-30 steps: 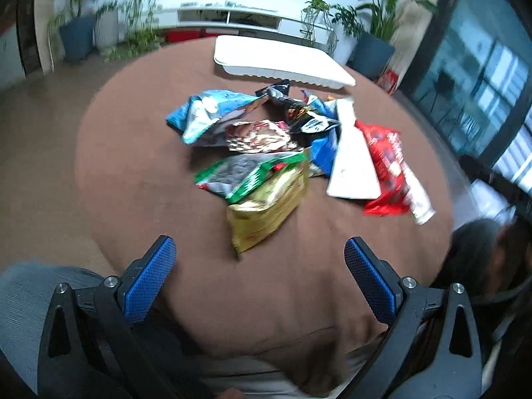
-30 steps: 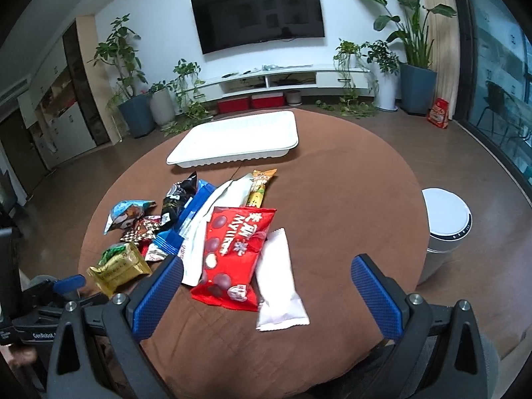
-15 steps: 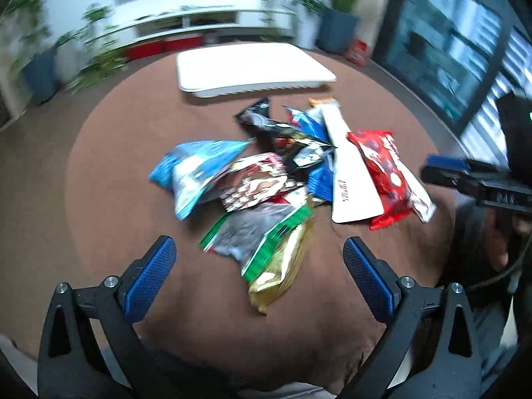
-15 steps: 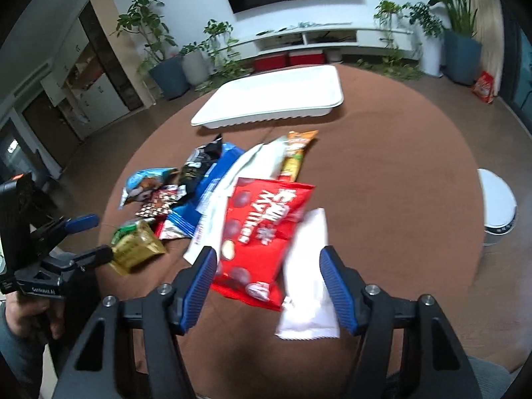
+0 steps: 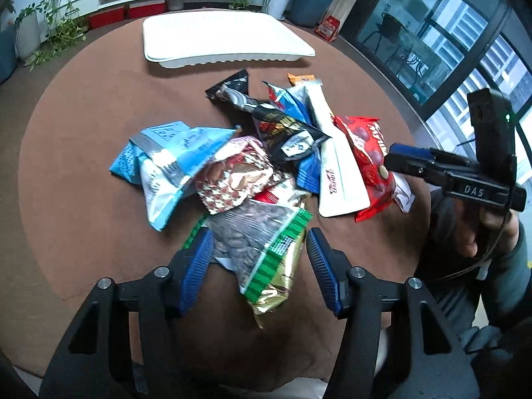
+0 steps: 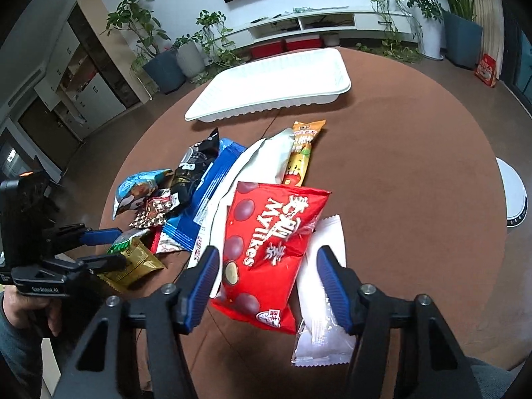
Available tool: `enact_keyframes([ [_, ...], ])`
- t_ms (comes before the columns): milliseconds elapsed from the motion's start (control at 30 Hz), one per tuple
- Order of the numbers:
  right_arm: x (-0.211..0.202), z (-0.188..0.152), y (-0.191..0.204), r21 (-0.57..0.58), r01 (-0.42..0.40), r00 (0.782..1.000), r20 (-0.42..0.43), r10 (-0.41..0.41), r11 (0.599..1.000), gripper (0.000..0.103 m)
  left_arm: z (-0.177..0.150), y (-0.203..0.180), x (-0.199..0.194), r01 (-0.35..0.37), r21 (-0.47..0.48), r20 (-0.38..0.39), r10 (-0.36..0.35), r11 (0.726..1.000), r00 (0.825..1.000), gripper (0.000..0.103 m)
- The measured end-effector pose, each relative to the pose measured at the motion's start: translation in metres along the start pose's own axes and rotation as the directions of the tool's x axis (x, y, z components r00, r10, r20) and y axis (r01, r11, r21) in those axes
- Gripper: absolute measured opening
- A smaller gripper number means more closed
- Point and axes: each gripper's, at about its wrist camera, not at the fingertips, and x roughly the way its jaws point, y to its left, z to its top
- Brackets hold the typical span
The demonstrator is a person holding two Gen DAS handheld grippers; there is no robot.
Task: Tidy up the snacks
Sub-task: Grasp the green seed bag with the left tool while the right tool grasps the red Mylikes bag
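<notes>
Blue-padded left gripper (image 5: 259, 266) closing astride green-striped foil packet (image 5: 266, 249), lower centre, unpinched; right gripper (image 6: 266, 282) likewise closing astride glossy red chocolate bag (image 6: 269, 249). Advise centring before lifting.

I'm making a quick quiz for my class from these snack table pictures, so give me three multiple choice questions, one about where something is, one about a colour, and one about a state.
1. Where does the white tray sit?
A. Beyond the snack pile, at the table's far side
B. Under the red bag
C. On the floor

2. What colour is the bag between the right claw fingers?
A. Green
B. Red
C. Black

3. What is in the tray?
A. Every snack
B. One gold packet
C. Nothing visible

Answers:
1 A: the tray lies past the pile on the brown table.
2 B: the red bag lies between the closing fingers.
3 C: its inside shows bare white, and all the snacks lie on the table.
</notes>
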Motion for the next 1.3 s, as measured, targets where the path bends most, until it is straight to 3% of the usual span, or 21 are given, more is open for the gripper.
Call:
enact_keyframes([
  [333,0.016,0.007,0.015,-0.037,0.040,0.998,-0.046,-0.042,0.999,0.052,-0.001,0.006,0.005,-0.012,-0.029,-0.019,0.011,0.999,1.000,0.056],
  [700,0.028,0.003,0.016,-0.070,0.126,0.989,-0.069,-0.130,0.990,0.058,0.004,0.012,0.011,-0.075,-0.005,-0.066,0.074,0.997,0.995,0.056],
  [833,0.032,0.001,0.015,-0.068,0.106,0.990,-0.086,-0.111,0.992,0.059,0.007,0.015,0.012,-0.074,-0.007,-0.070,0.073,0.997,0.995,0.056],
  [1000,0.032,0.002,0.008,-0.049,0.077,0.994,-0.073,-0.081,0.996,0.054,0.009,0.019,0.020,-0.078,0.008,-0.095,0.078,0.997,0.992,0.037],
  [1100,0.032,0.002,0.007,-0.050,0.056,0.996,-0.068,-0.060,0.997,0.044,0.010,0.014,0.019,-0.097,0.036,-0.080,0.099,0.995,0.992,0.023],
  [1300,0.030,0.000,0.009,-0.055,0.047,0.997,-0.054,-0.050,0.997,0.034,0.004,-0.006,0.019,-0.157,0.132,-0.044,0.164,0.979,0.985,0.014],
])
